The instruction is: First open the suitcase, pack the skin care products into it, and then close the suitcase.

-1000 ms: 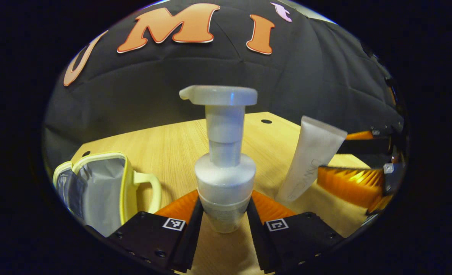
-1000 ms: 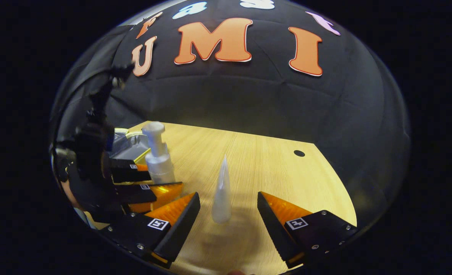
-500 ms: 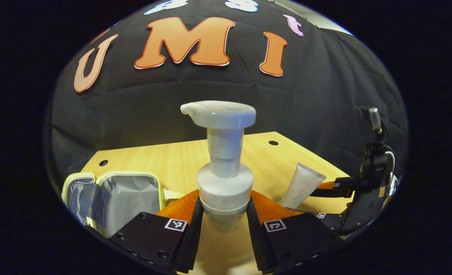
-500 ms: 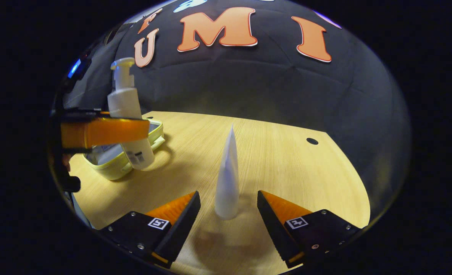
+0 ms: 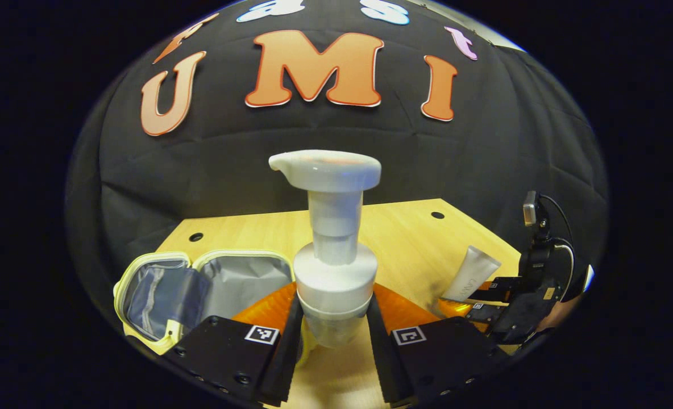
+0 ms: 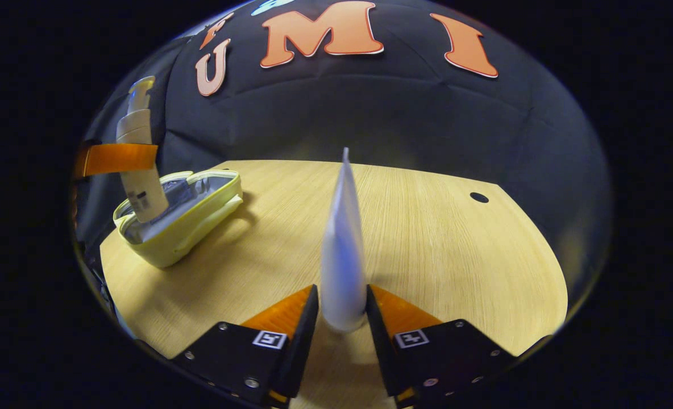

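Observation:
A white pump bottle (image 5: 334, 250) stands upright between the fingers of my left gripper (image 5: 333, 318), which is shut on its body. The right gripper view shows the same pump bottle (image 6: 138, 170) hanging over the open yellow suitcase (image 6: 183, 216), a small pouch-like case with a grey lining. In the left gripper view the suitcase (image 5: 200, 284) lies open just left of the bottle. My right gripper (image 6: 341, 309) is shut on the base of a white tube (image 6: 343, 244) standing on its cap. The tube (image 5: 472, 281) and the right gripper (image 5: 484, 301) appear at the right of the left gripper view.
A light wooden table (image 6: 439, 238) carries everything, with a dark round hole (image 6: 478, 197) near its far right corner. Black cloth walls the booth behind it. A hand holding the right gripper shows at the right edge of the left gripper view.
My left gripper has lifted the pump bottle and carried it left over the open suitcase. My right gripper has gone from open around the tube to shut on it.

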Motion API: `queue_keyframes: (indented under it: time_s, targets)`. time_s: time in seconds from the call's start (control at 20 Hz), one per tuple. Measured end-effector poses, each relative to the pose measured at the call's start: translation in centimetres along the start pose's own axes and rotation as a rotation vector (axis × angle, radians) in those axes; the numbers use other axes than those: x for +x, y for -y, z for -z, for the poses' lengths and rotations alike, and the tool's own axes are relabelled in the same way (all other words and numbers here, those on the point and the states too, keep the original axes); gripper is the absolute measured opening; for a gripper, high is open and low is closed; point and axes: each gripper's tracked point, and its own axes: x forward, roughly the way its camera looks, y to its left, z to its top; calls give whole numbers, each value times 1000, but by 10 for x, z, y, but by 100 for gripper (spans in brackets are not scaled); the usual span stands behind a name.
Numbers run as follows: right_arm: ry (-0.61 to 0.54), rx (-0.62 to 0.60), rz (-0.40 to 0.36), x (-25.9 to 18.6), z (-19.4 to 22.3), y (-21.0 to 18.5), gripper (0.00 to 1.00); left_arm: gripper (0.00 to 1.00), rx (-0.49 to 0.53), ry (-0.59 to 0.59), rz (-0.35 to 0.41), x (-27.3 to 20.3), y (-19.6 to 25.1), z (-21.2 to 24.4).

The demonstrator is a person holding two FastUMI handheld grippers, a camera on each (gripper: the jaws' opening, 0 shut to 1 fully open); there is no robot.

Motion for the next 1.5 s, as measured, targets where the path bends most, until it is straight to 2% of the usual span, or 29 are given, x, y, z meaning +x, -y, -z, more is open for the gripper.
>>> queue_keyframes:
  time_s: [0.1, 0.25, 0.35, 0.4, 0.45, 0.6, 0.8, 1.0, 1.25, 1.5]
  targets:
    - [-18, 34, -3, 3, -3, 0, 46, 58, -4, -15, -35, -7, -20, 0]
    - [-5, 42, -15, -5, -22, -8, 43, 58, -17, -25, -87, -13, -53, -1]
    - [11, 36, -34, -12, -42, -17, 42, 58, -54, -40, -94, -15, -66, 3]
    - [22, 40, -44, -15, -53, -24, 38, 58, -71, -49, -99, -17, -75, 5]
    - [36, 43, -58, -21, -69, -34, 43, 58, -71, -58, -105, -18, -85, 9]
    - [64, 24, -75, -32, -98, -56, 42, 58, -58, -88, -113, -23, -113, 15]
    - [85, 8, -100, -42, -126, -98, 42, 58, -44, -128, -108, -26, -157, 22]
    - [92, 44, -141, -39, -146, -149, 42, 58, -67, -194, -65, -19, -174, 44]
    - [34, 16, -177, -23, -139, -199, 42, 58, -101, -309, -17, -5, -178, 77]
    - [-17, -5, -189, -10, -133, -223, 42, 58, -126, -457, 15, 8, -175, 107]
